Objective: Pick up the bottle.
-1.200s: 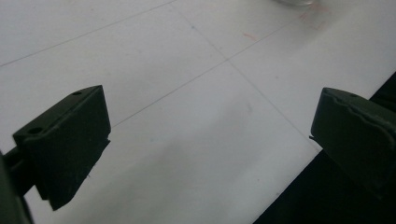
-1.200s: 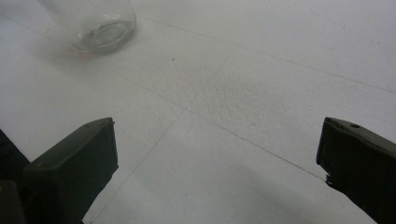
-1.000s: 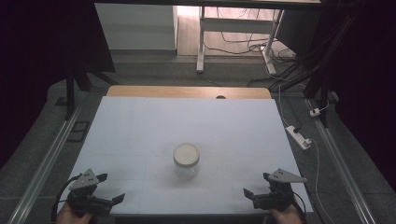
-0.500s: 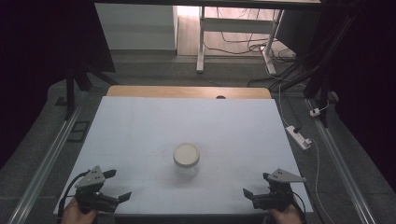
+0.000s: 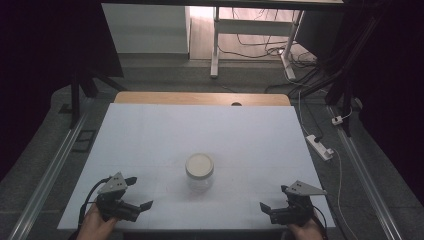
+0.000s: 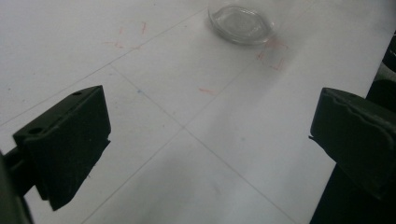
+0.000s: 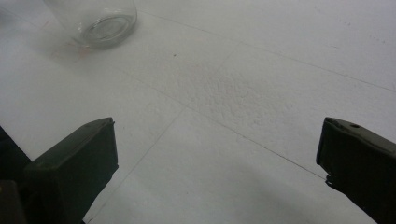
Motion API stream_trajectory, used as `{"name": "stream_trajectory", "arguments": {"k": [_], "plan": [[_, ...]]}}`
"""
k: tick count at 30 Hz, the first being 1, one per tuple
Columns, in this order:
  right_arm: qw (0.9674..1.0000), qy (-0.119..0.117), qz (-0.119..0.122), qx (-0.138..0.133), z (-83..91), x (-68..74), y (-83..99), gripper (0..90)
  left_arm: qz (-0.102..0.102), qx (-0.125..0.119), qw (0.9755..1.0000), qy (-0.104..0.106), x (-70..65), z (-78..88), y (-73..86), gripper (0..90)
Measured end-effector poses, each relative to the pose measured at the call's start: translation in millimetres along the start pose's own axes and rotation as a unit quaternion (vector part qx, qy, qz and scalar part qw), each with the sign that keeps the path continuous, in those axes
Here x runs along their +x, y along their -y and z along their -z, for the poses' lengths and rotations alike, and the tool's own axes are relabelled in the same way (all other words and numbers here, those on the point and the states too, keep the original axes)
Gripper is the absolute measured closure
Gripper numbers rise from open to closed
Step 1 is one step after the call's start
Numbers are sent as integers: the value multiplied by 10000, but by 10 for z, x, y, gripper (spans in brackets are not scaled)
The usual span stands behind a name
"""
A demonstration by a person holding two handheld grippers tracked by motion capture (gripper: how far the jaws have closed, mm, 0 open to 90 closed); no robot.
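High view puts the clear glass jar with a pale round lid [image 5: 199, 173] just short of the middle of the white tabletop [image 5: 150, 140], toward your side. It stands upright, so its long axis runs straight up and the lid faces the camera; no side of it points anywhere in particular.

Your left gripper [image 5: 136, 193] sits at the jar's 8 o'clock, near the front edge, jaws spread wide and holding nothing. Your right gripper [image 5: 272, 197] sits at the jar's 4 o'clock, also close to the front edge, jaws likewise wide apart and empty. Both are well apart from the jar.

From the left gripper view, the jar's glass base [image 6: 241, 22] lies at 12 o'clock, slightly right, with bare tabletop between it and the jaws; the tabletop's edge runs just beside your right-hand jaw. From the right gripper view, the jar [image 7: 95, 18] lies at 11 o'clock, again across bare surface.

Around the jar you have open tabletop on every side, widest toward 12 o'clock, up to the wooden strip [image 5: 200, 98] along the far edge.
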State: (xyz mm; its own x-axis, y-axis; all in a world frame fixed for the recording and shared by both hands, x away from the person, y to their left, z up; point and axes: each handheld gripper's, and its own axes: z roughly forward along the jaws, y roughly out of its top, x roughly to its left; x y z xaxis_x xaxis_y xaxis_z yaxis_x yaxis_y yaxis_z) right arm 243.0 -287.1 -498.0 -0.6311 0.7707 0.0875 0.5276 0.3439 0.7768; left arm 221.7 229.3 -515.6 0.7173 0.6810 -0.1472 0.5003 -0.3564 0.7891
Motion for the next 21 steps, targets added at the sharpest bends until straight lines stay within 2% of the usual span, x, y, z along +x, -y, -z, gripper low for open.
{"name": "stream_trajectory", "arguments": {"k": [4, 9, 15, 21], "plan": [[10000, 0, 6, 18, -2, 1, -1, 0, -17, 16, 10000, 68, 13, -67, -60, 0], [10000, 3, 20, 36, -5, 4, -3, 0, -235, 186, 9995, 142, -19, -213, -159, 0], [10000, -8, 38, 45, -8, 6, -3, 0, -427, 256, 9986, 190, -63, -337, -258, 0], [10000, -2, 50, 61, -10, 8, -4, 0, -513, 329, 9979, 228, -80, -474, -338, 0]]}}
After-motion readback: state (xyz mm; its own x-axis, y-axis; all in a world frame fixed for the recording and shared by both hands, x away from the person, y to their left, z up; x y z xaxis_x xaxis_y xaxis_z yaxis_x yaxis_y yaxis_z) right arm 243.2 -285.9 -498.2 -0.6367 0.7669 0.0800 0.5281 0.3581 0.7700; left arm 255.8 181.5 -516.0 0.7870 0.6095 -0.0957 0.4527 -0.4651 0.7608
